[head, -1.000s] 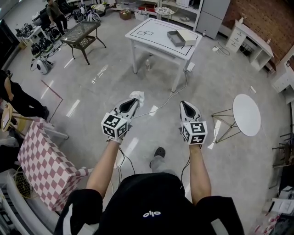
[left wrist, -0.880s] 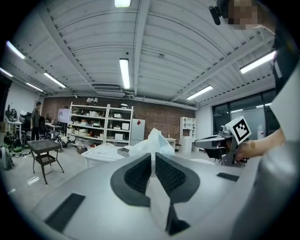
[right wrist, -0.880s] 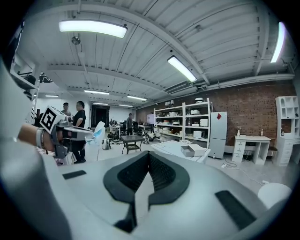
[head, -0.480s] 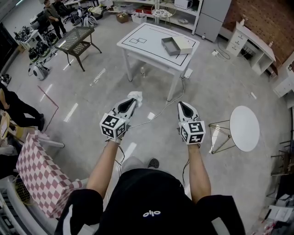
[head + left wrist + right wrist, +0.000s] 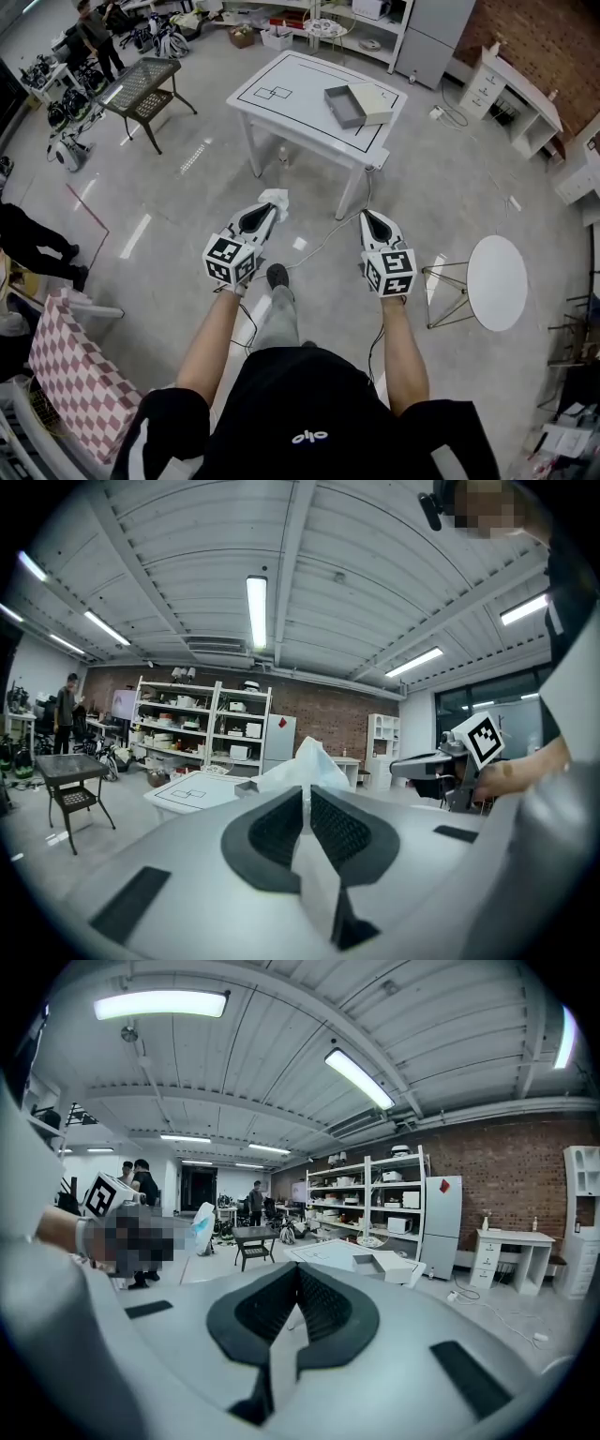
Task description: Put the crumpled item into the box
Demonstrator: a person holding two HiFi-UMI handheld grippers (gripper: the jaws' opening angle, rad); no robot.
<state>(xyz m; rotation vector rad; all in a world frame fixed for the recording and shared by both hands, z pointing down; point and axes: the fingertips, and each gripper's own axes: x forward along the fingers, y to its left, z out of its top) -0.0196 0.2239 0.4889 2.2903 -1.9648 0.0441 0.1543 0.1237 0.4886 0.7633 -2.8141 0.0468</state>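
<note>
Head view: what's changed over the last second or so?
The person has walked toward the white table. The table and the grey box on it now look nearer, and the checkered piece at the left has slid back. Unchanged: the left gripper still pinches the white crumpled item, the right gripper stays shut and empty, and both are held out in front.
</note>
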